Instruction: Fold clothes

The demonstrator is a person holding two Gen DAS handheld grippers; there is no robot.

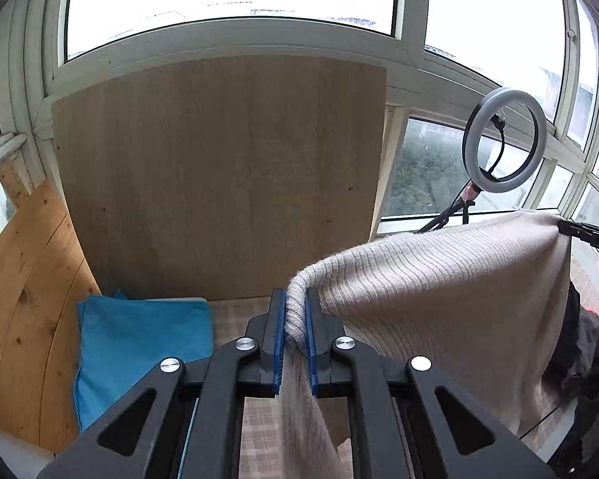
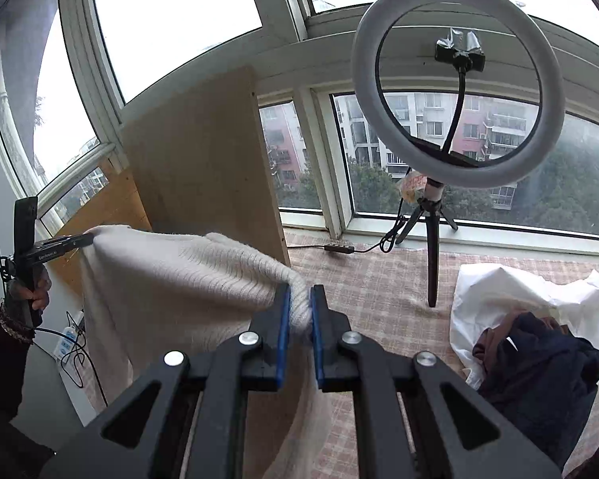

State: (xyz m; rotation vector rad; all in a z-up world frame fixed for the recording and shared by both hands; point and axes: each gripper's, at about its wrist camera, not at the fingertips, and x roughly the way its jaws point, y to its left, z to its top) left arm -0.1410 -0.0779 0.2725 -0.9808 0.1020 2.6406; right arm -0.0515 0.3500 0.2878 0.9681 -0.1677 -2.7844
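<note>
A cream ribbed knit sweater [image 1: 439,279] hangs stretched in the air between my two grippers. My left gripper [image 1: 295,319] is shut on one corner of it. My right gripper [image 2: 299,311] is shut on the other corner of the sweater [image 2: 171,279]. In the left wrist view the right gripper [image 1: 579,231] shows at the far right, pinching the fabric. In the right wrist view the left gripper [image 2: 80,241] shows at the far left, pinching the fabric. The sweater's lower part drapes down out of sight below both grippers.
A blue folded cloth [image 1: 139,351] lies on the checked surface [image 2: 379,279]. A tall wooden board [image 1: 219,179] leans against the windows. A ring light on a tripod [image 2: 455,92] stands ahead. A white bag with dark clothes [image 2: 531,343] lies at right.
</note>
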